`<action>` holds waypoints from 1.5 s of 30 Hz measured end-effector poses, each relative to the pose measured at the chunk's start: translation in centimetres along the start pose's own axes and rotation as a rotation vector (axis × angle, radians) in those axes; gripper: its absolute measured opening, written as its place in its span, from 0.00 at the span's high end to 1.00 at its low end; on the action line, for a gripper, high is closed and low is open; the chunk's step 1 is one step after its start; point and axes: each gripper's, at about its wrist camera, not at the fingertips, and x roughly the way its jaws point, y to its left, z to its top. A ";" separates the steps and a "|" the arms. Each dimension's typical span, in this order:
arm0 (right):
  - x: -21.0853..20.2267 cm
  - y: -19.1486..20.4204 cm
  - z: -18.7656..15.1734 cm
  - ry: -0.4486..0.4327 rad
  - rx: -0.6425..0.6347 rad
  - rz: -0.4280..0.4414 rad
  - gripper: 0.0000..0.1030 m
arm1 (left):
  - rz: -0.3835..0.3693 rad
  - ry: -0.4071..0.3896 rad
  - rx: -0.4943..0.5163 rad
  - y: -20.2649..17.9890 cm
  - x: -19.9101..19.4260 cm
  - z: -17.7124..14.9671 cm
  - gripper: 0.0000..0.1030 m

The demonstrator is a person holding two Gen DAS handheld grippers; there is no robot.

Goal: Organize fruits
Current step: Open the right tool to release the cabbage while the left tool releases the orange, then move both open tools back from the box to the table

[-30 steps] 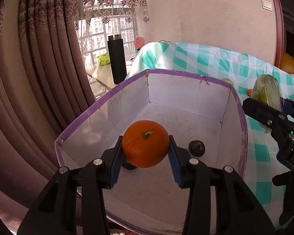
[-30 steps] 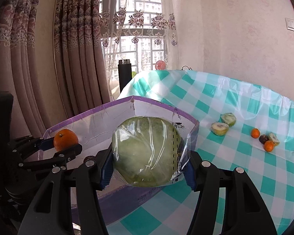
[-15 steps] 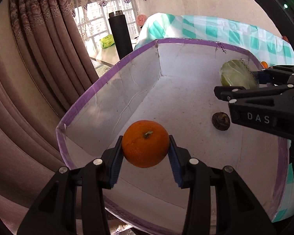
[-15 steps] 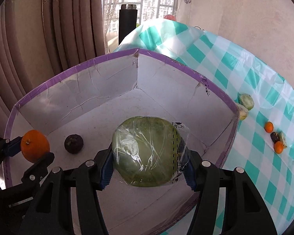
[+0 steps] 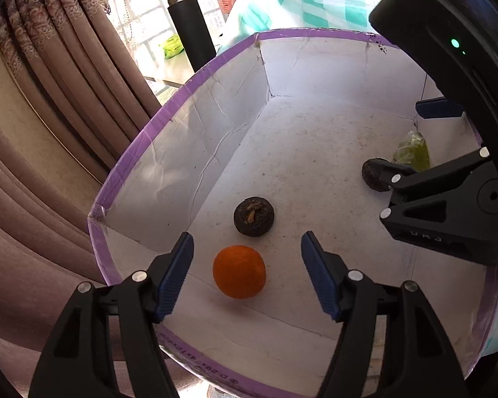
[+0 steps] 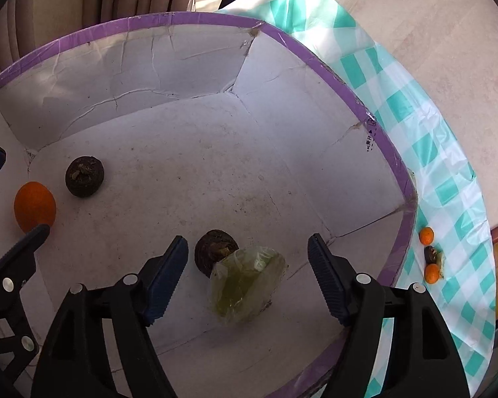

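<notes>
Both jaws have just been opening and stand empty: my left gripper (image 5: 247, 273) has dropped its orange (image 5: 239, 271) and my right gripper (image 6: 247, 273) its wrapped green fruit (image 6: 247, 285) onto the cardboard box (image 6: 315, 139) floor for storage.

**Materials and finishes**

Box (image 6: 215, 152): white cardboard, matt, creased and speckled; rim bound in glossy purple tape; orange (image 5: 239, 271): finely pebbled skin, soft sheen; dark fruits (image 5: 254, 216): rough, wrinkled, matt; green fruit (image 6: 247, 287): wrapped in clear, crinkled, shiny film; tablecloth (image 6: 448, 172): thin glossy plastic, checked teal and white; gripper fingers (image 5: 318, 275): matt black plastic, ribbed blue rubber-like pads, bright metal screws; curtain (image 5: 59, 76): woven cloth; flask (image 5: 191, 30): matt black.
</notes>
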 end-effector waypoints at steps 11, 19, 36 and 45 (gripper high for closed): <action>-0.8 -0.4 -0.3 -0.097 0.043 0.007 0.29 | 0.038 -0.017 -0.016 0.1 -0.1 0.2 0.09; -3.6 -1.8 -1.7 -0.342 0.149 0.021 0.29 | 0.212 -0.130 -0.001 -0.5 -2.4 0.7 0.09; -4.3 -19.9 -14.6 -0.490 0.763 -0.119 0.16 | 0.024 -0.737 0.085 -14.0 -15.1 3.2 0.02; 2.3 -29.5 -22.2 -0.196 0.954 -0.318 0.16 | -0.359 -0.429 0.088 -25.5 -6.4 9.8 0.02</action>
